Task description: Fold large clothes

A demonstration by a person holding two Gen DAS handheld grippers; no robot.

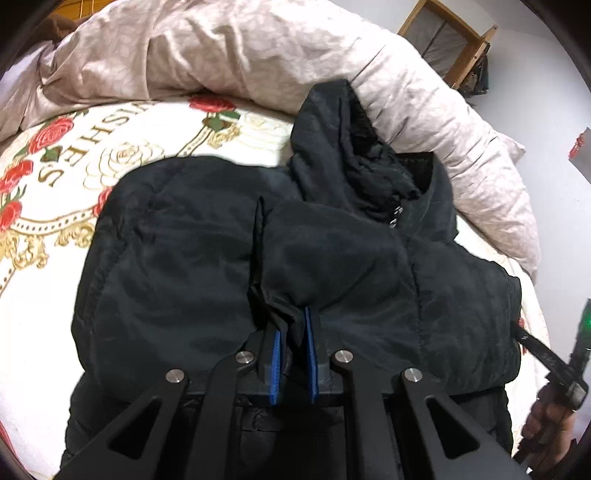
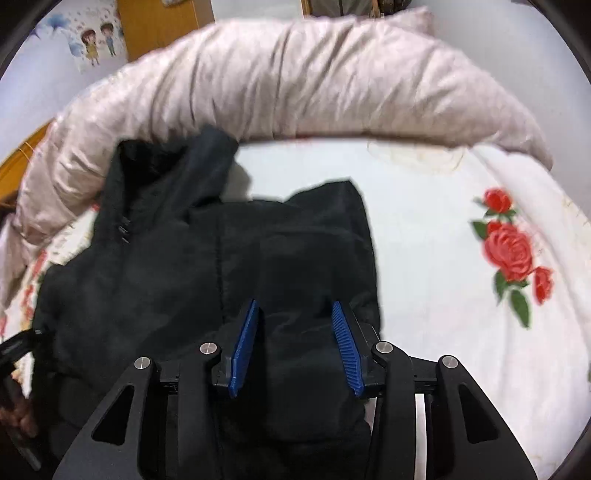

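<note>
A bed (image 2: pixel 461 295) covered in a white sheet printed with red roses (image 2: pixel 511 251), a crumpled pale pink duvet (image 2: pixel 295 85) heaped along its far edge. Pale walls (image 2: pixel 517 40) carry a cartoon sticker (image 2: pixel 94 42) beside a wooden door (image 2: pixel 162 26); a wooden-framed rack (image 1: pixel 448 40) stands past the bed's far corner.

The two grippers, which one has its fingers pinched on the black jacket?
The left gripper: its blue fingers pinch a fold of the black jacket. The right gripper stands spread above the cloth, pinching nothing.
</note>
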